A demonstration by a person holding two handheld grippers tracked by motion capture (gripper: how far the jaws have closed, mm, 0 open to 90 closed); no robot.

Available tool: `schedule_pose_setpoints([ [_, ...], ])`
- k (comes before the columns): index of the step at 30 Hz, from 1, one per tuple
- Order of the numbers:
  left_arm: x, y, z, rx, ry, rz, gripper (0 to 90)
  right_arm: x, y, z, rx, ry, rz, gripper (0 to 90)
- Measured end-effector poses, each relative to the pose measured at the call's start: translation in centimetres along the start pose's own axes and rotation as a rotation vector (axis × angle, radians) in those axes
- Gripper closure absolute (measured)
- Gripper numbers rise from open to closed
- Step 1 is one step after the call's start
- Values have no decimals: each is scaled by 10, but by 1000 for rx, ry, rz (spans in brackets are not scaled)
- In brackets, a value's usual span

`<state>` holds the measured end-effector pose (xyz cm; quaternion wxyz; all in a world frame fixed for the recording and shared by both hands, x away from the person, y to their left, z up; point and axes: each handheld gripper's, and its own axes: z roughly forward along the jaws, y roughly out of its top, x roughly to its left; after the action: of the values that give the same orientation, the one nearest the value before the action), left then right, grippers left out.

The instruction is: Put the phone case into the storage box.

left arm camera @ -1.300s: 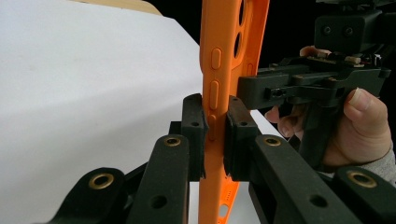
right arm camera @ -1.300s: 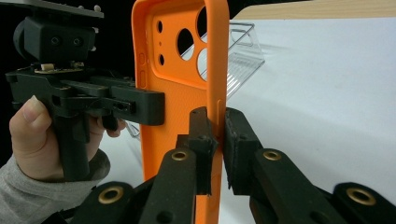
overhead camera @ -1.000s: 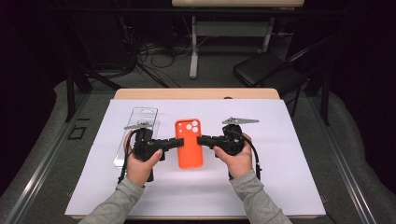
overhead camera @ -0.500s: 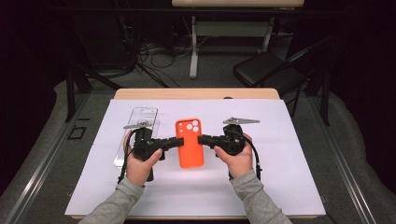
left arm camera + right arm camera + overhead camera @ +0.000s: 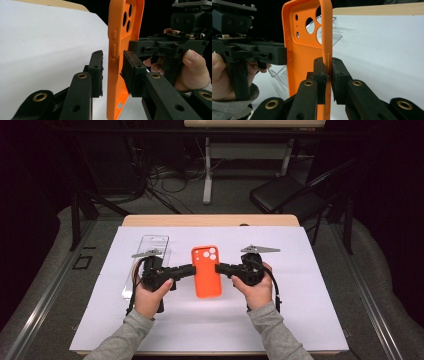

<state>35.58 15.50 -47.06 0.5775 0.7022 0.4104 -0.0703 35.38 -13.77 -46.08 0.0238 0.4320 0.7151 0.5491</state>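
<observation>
An orange phone case (image 5: 206, 271) with round camera holes is held level just above the white sheet, between my two grippers. My right gripper (image 5: 220, 268) is shut on the case's right side wall. In the right gripper view its pads pinch that thin wall (image 5: 329, 75). My left gripper (image 5: 190, 269) reaches the case's left edge. In the left gripper view, its jaws (image 5: 112, 72) straddle the button side of the orange phone case (image 5: 117, 37). One pad lies against the case and a narrow gap shows at the other.
A clear plastic package (image 5: 150, 255) lies on the white sheet (image 5: 310, 285) behind the left hand. The wooden table edge (image 5: 210, 220) runs along the back. A black chair (image 5: 285, 195) and cables stand on the floor beyond.
</observation>
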Motion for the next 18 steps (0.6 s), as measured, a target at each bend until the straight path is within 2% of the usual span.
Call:
schedule_pose_setpoints([
  [3, 1, 1, 1, -3, -21, -20, 665, -2, 0, 0, -2, -13, -6, 833],
  [5, 2, 1, 1, -14, -18, -6, 652, -3, 0, -1, -5, -25, -8, 833],
  [8, 2, 1, 1, -32, 31, 36, 602, -5, 0, -2, -9, -30, -8, 833],
  [14, 4, 2, 0, -42, 60, 52, 596, -9, 0, -4, -15, -49, -7, 833],
  [18, 4, 2, 1, -31, 84, 66, 599, -11, -1, -4, -9, -64, -5, 833],
])
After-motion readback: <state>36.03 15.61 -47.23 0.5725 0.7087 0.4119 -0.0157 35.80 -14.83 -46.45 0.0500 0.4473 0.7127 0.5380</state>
